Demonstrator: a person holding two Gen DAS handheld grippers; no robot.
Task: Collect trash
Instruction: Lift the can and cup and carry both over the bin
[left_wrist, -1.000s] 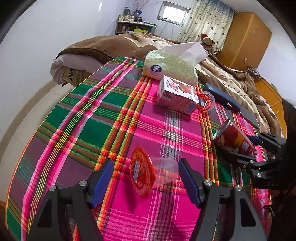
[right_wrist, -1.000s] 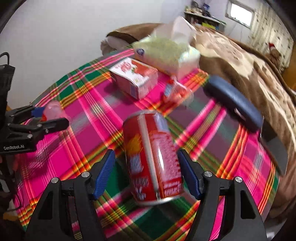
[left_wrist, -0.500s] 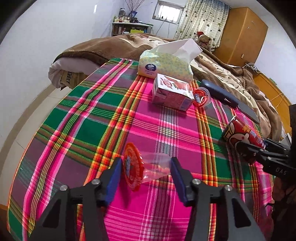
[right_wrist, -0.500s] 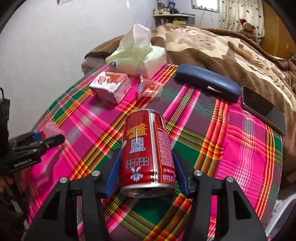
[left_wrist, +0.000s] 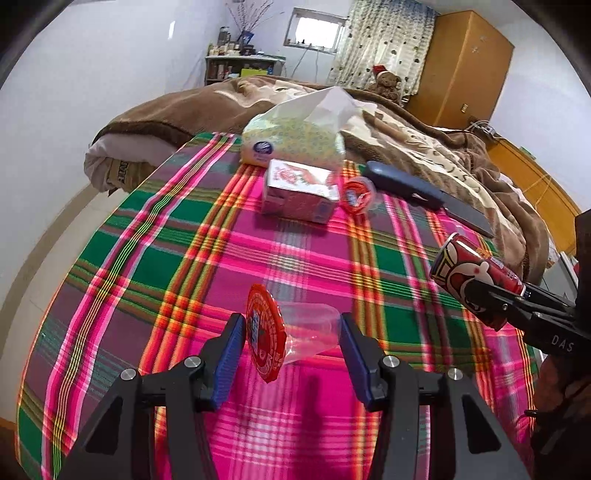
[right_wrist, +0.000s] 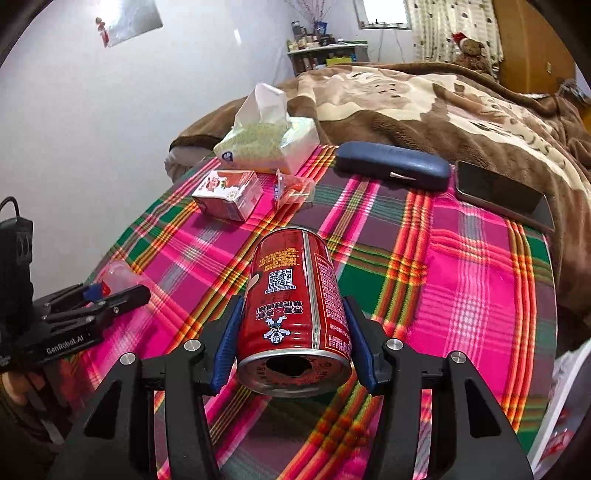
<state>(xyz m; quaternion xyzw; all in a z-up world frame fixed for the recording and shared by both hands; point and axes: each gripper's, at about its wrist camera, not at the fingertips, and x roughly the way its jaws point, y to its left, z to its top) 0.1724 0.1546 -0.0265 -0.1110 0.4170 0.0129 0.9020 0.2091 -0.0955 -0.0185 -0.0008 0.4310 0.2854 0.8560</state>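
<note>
Two pieces of trash were now secured. The left gripper (left_wrist: 291, 341) had just clamped the clear cup (left_wrist: 295, 332) at lower centre of its view, while the right gripper (right_wrist: 291, 339) kept squeezing the red can (right_wrist: 295, 310), both clear of the plaid cloth (left_wrist: 166, 240).

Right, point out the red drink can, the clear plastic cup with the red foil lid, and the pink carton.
Red drink can (right_wrist: 295, 306), right wrist view, printed side.
Clear plastic cup with red foil lid (left_wrist: 312, 325), left wrist view, clear wall.
Pink carton (left_wrist: 295, 199), left wrist view, front face.
</note>
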